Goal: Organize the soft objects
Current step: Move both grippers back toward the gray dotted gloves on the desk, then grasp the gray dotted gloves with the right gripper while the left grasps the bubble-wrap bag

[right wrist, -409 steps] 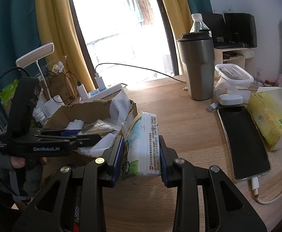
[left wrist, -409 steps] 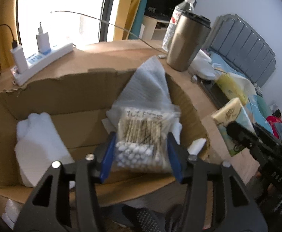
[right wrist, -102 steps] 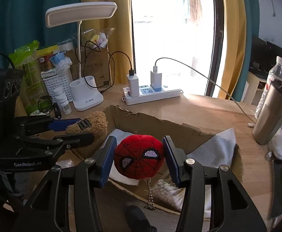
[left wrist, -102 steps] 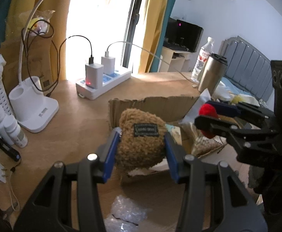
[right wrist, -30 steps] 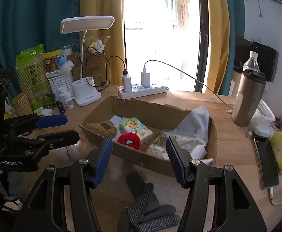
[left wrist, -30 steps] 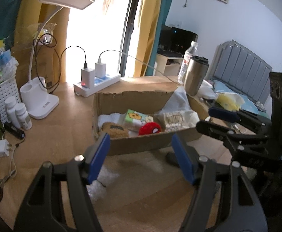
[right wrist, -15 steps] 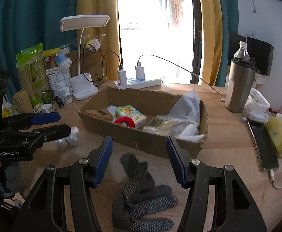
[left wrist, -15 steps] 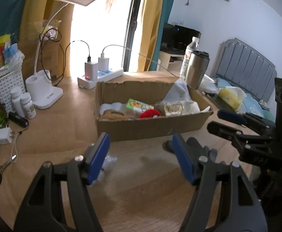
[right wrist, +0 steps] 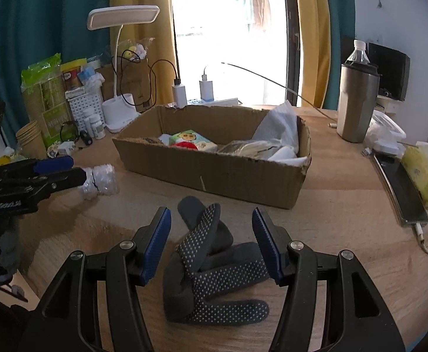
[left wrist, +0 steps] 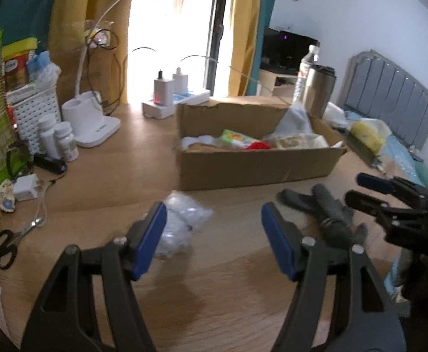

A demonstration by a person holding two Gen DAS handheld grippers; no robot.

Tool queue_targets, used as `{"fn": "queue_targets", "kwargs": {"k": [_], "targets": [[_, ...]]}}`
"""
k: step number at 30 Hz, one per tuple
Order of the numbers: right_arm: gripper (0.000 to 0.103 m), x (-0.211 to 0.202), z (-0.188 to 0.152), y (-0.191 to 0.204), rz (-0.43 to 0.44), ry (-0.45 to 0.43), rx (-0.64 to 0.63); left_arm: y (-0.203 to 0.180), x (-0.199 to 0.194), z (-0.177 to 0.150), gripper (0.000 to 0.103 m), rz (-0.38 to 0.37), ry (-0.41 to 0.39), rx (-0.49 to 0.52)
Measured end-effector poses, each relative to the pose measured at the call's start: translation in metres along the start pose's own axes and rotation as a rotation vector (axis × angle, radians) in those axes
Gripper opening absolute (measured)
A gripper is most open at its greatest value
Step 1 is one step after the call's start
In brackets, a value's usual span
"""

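A cardboard box (right wrist: 219, 173) (left wrist: 255, 167) on the wooden table holds a red plush (right wrist: 184, 145), a tissue pack (right wrist: 194, 139), a brown plush (left wrist: 197, 145), a bag of cotton swabs (right wrist: 247, 148) and white cloths. A grey dotted glove (right wrist: 214, 264) (left wrist: 328, 208) lies in front of the box. My right gripper (right wrist: 211, 245) is open just above the glove, fingers either side of it. A clear plastic bag of white items (left wrist: 178, 226) (right wrist: 99, 180) lies left of the glove. My left gripper (left wrist: 214, 240) is open, its left finger beside the bag.
A desk lamp (right wrist: 120, 88), power strip (left wrist: 175, 102), white basket and bottles (left wrist: 57, 140) stand at the back left. Scissors (left wrist: 8, 246) lie at the left edge. A steel tumbler (right wrist: 356, 102), phone (right wrist: 398, 187) and yellow tissue pack (right wrist: 425, 170) are at the right.
Both grippers have pulled back and dropped lower towards the table. The glove now lies between my right fingers and the plastic bag sits by my left finger.
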State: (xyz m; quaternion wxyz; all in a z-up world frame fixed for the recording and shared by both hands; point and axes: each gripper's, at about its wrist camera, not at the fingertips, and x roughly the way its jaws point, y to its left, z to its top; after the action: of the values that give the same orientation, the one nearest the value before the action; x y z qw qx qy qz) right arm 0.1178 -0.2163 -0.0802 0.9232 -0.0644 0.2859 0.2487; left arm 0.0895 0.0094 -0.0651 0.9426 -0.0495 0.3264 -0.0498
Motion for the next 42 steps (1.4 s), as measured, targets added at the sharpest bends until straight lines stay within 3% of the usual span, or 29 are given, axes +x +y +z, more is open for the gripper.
{"fn": "queue_targets", "kwargs": {"k": [9, 17, 21, 29, 31, 34, 42], "targets": [[0.061, 0.010, -0.010, -0.002, 0.003, 0.031, 0.015, 0.028, 0.023, -0.002, 0.069, 0.069, 0.054, -0.009], [0.061, 0.022, -0.015, -0.008, 0.005, 0.076, 0.042, 0.030, 0.054, 0.005, 0.069, 0.035, 0.128, 0.004], [0.061, 0.024, -0.019, -0.010, 0.015, 0.085, 0.056, 0.034, 0.066, 0.003, 0.069, 0.002, 0.177, -0.039], [0.062, 0.018, -0.021, -0.010, 0.021, 0.082, 0.059, 0.022, 0.062, 0.001, 0.067, -0.027, 0.177, -0.006], [0.062, 0.015, -0.023, -0.009, 0.028, 0.072, 0.058, 0.020, 0.059, 0.001, 0.055, -0.034, 0.163, 0.002], [0.062, 0.012, -0.027, -0.006, 0.038, 0.073, 0.057, 0.017, 0.057, 0.000, 0.047, -0.041, 0.160, 0.015], [0.062, 0.016, -0.036, 0.000, 0.038, 0.100, 0.067, 0.007, 0.054, -0.002, 0.042, -0.062, 0.153, 0.056]]}}
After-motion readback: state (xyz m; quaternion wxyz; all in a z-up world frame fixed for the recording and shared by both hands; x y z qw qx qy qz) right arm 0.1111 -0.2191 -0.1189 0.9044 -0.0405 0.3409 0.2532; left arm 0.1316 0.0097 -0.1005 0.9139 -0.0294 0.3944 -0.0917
